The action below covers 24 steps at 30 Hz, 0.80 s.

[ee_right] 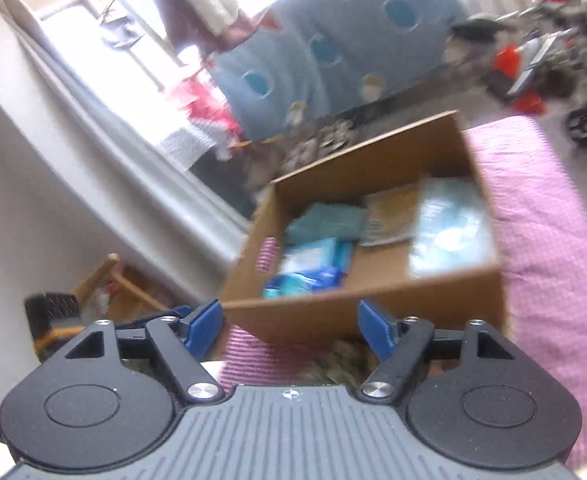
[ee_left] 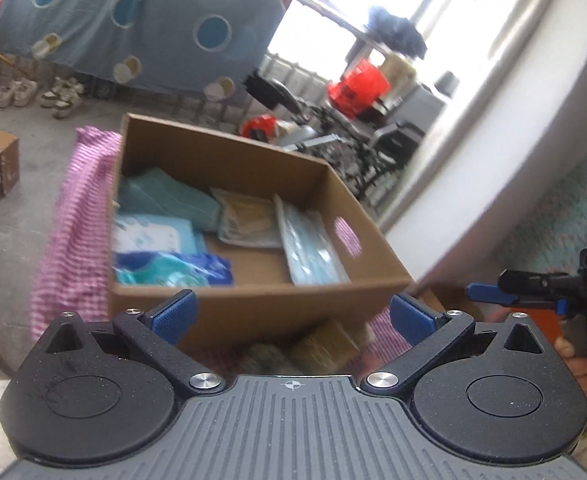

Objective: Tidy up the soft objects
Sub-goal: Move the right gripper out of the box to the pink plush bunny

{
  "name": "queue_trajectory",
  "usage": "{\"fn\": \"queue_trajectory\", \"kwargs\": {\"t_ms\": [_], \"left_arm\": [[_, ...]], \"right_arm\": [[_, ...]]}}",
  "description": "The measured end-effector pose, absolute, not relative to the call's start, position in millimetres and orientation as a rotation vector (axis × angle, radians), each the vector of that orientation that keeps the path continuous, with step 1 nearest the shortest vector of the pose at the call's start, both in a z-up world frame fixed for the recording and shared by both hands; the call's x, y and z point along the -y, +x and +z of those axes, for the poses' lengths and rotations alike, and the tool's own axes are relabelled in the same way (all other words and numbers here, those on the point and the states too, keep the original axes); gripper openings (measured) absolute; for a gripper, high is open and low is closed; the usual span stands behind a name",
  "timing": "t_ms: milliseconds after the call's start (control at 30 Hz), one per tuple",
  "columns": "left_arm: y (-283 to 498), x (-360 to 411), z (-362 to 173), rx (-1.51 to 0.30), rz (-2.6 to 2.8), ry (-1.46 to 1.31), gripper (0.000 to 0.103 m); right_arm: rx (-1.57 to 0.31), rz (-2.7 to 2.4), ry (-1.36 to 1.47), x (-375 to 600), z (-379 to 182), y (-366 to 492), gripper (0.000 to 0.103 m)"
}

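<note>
hovering over the open brown cardboard box (ee_left: 229,216), both tools empty. left gripper (ee_left: 291,314) jaws apart, nothing between them; right gripper (ee_right: 289,326) jaws apart too, nothing held. box sits on a pink-and-white checked cloth surface (ee_right: 541,216), its near wall just ahead of both sets of fingers.

inside the box: folded teal cloth (ee_left: 173,196) at the far left corner, a light blue printed pack (ee_left: 153,236) and a dark blue plastic pack (ee_left: 173,268) along the left wall, a tan packet (ee_left: 249,220) at the middle back, a pale blue packet (ee_left: 313,248) leaning on the right wall. bare cardboard floor at the near middle.

judgement: between placements. several soft items are already boxed. a blurred olive-brown soft bundle (ee_left: 321,348) lies on the cloth just outside the near wall, below the left gripper; likely the next pick.

next move calls for dipping down short of the near wall, closing on that bundle, then lifting clear of the rim before moving in.

room: open above the box; white wall (ee_left: 473,152) close on one side; right gripper close beside the left in the left view, so crossing is tight.
</note>
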State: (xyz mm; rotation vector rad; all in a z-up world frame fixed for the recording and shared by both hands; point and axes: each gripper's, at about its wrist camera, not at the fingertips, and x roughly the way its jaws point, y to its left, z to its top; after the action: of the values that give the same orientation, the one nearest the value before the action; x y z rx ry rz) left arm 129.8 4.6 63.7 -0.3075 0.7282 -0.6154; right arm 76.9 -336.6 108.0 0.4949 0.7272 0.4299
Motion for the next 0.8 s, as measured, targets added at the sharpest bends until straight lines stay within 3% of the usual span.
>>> {"fn": "queue_trajectory", "kwargs": {"t_ms": [200,433,800], "left_arm": [[114,57,29,-0.88,-0.769,-0.168,0.102],[92,127,-14,-0.959,-0.878,0.105,0.102],[98,177,-41,-1.047,-0.949,0.184,0.097]], "right_arm": [[-0.714,0.207,0.54,358,51,22,0.092],[-0.779,0.129,0.744,375,-19,11,0.092],[-0.828,0.139,0.795,376,-48,27,0.089]]}}
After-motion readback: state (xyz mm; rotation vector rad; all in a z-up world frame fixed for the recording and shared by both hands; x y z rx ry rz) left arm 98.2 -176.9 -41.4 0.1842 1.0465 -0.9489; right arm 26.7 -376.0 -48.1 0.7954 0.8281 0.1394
